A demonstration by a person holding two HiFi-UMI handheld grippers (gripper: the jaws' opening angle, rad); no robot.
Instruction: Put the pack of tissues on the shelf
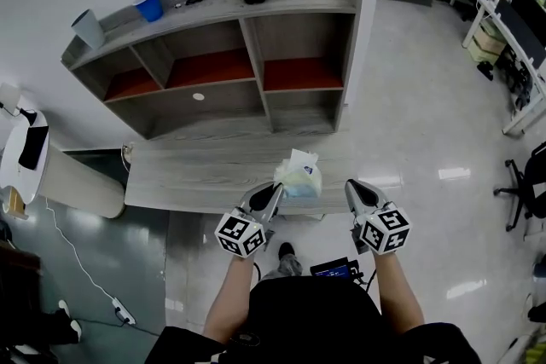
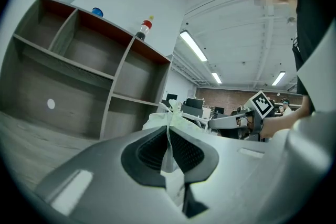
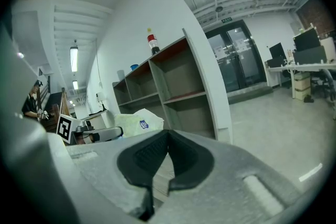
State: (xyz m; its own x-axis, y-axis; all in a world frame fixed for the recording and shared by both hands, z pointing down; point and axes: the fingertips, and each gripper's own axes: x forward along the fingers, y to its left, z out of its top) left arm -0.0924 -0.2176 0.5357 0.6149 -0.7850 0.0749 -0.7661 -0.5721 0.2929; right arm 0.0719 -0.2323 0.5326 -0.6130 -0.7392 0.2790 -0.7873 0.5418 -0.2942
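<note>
Tongs: left gripper [image 2: 169, 128] clamped on the wrapper flap of the pack of tissues [image 1: 299, 176], pack held above the near edge of the bench [image 1: 196, 170], facing the shelf [image 1: 213, 68]; right gripper [image 3: 167, 134] closed, empty, just beside the pack.

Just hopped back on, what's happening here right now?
A person faces the wooden shelf with tongs in each hand. The left tongs are shut on the wrapper edge of the pack of tissues, holding it in front of the shelf. The right tongs are shut and empty beside it. The pack is not on the shelf yet.
</note>
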